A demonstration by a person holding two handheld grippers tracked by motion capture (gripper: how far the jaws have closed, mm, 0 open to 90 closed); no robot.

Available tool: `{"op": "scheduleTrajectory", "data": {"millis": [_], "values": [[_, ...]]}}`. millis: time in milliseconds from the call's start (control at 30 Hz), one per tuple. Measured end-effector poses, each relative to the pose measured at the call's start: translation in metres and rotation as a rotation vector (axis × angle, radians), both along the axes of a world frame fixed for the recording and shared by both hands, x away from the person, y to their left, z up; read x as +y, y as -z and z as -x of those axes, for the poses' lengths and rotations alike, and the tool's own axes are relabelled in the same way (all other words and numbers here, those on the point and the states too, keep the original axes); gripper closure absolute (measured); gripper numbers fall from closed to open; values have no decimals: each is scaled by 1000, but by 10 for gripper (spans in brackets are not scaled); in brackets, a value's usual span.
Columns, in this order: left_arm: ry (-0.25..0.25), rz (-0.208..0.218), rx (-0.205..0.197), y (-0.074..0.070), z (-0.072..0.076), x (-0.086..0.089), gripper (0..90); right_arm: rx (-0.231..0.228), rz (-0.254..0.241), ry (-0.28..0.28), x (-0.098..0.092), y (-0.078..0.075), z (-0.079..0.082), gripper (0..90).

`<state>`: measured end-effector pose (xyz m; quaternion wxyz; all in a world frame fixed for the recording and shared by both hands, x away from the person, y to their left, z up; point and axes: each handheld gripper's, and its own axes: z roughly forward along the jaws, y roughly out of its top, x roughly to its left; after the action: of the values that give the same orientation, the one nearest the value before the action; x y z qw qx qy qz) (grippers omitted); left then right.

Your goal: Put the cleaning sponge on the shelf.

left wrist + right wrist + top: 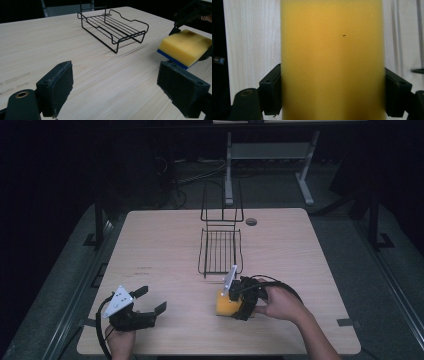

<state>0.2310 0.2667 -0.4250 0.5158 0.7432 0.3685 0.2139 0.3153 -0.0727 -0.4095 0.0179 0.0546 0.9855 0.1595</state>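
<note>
Right tool (231, 306) is clamped on the sponge (226, 306), one black jaw pressed against each long side, down near the front edge of the counter (165, 245) and a little right of its middle. And what a look at that sponge (332, 60) from the right gripper view: a thick slab of yellow foam, fine-pored and fairly even in colour, with one tiny dark speck on its broad face (the foam shades a touch darker and more orange toward the bottom of that view). From the left gripper view the sponge (185, 47) shows as a chunky rectangular block, yellow on top with a faint brownish smudge toward its far end, and a thin blue layer running along its underside. That blue edge sits just above the wood grain; whether it touches the counter I cannot tell.

Left tool (150, 304), meanwhile, sits with its jaws spread wide apart, nothing between them, near the front left corner of the counter. It is well apart from the sponge.

Beyond the sponge, toward the middle of the counter, stands the black wire rack (220, 251), its flat tray of thin bars bare and its tall back frame rising at the far end.
</note>
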Motion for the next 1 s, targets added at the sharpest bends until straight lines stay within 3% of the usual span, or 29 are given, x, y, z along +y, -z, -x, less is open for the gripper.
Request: {"op": "scheduleTrajectory", "data": {"millis": [200,1000], "values": [[4,3,-1,0,0,-1,128,-4,-5,-23,7,-5,-8,208],[6,1,-2,0,-1,-1,128,-6,-14,-21,22,-22,-36,208]]}}
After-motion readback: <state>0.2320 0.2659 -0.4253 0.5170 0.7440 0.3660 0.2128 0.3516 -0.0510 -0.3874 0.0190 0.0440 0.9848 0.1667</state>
